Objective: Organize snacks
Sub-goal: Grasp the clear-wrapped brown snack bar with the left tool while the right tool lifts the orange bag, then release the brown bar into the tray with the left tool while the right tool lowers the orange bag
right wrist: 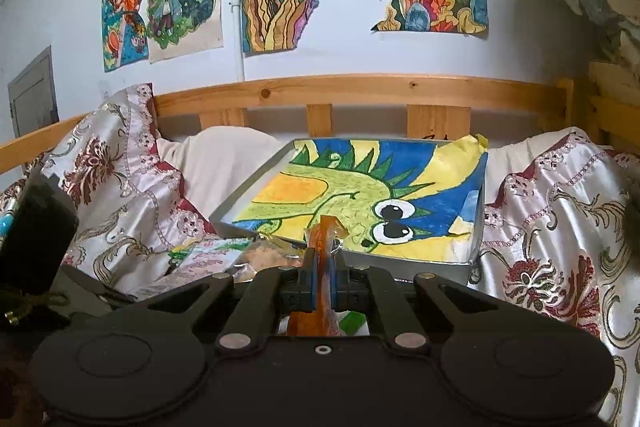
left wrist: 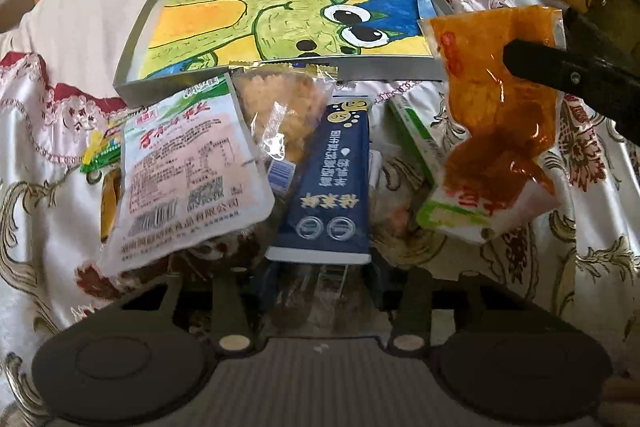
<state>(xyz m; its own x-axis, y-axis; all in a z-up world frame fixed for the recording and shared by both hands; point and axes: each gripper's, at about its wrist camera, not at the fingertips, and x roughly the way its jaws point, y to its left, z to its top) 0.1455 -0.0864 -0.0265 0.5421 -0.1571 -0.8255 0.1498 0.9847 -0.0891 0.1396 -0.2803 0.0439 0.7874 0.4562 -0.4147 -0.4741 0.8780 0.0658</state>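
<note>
In the left wrist view, the left gripper (left wrist: 316, 267) hung over a heap of snacks on the patterned bedspread (left wrist: 48, 155), just in front of the near edge of the tray (left wrist: 128, 67) that carried a dinosaur drawing. Its fingertips were lost among the packets at the bottom of the frame, so I could not tell whether the jaws pressed on anything, though a dark blue packet (left wrist: 328, 187) lay between them. A pale pink printed pouch (left wrist: 184, 171) leaned at the heap's left, a clear bag of golden bits (left wrist: 276, 107) behind it. At the heap's right end, near the tray's near right corner, the right gripper (left wrist: 516, 63) held an orange sauce-like pouch (left wrist: 496, 99) aloft by its upper edge; the pouch drooped and creased, so it looked light, limp and slick, best pinched on the flat sealed margin rather than the filled belly. In the right wrist view, the right gripper's blue pads (right wrist: 310, 291) were clamped shut on that pouch, its top seam standing up between them, with the tray straight ahead, tilted against the pillows below the wooden bed rail (right wrist: 360, 87).
</note>
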